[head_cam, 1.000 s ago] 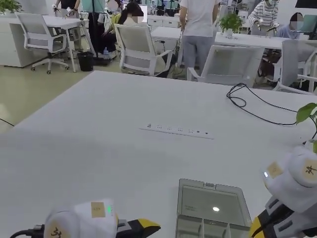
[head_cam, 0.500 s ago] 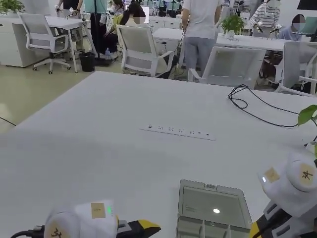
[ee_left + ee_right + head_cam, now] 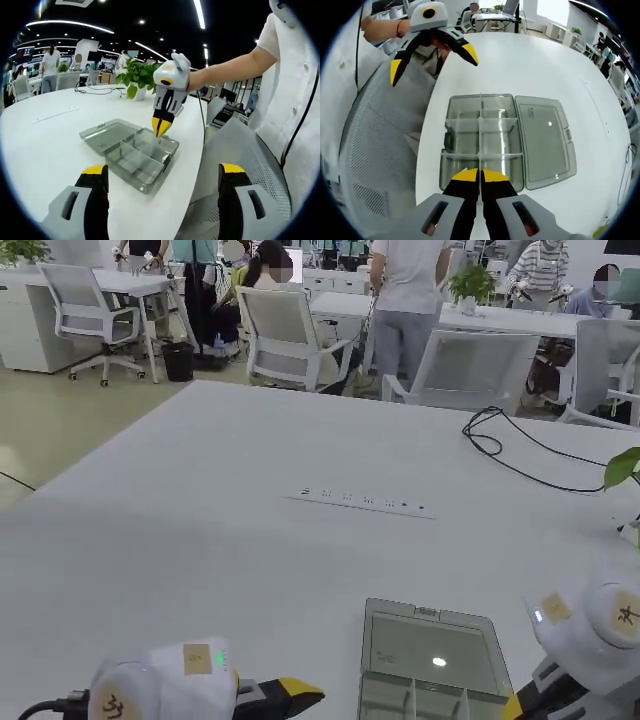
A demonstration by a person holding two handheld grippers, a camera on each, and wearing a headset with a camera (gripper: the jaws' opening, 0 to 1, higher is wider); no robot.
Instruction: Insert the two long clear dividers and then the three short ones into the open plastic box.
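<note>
I see the white table (image 3: 200, 540) carrying a clear plastic box (image 3: 432, 650), lid laid open, at 5 o'clock, a power strip (image 3: 362, 502) near centre, a looped black cable (image 3: 500, 445) at 2 o'clock and a plant (image 3: 622, 468) at 3 o'clock.

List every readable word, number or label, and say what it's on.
No text reads clearly.
Round stickers on left gripper and right gripper: handwritten marks, too blurred to read.
Power strip: markings too small to read.
</note>
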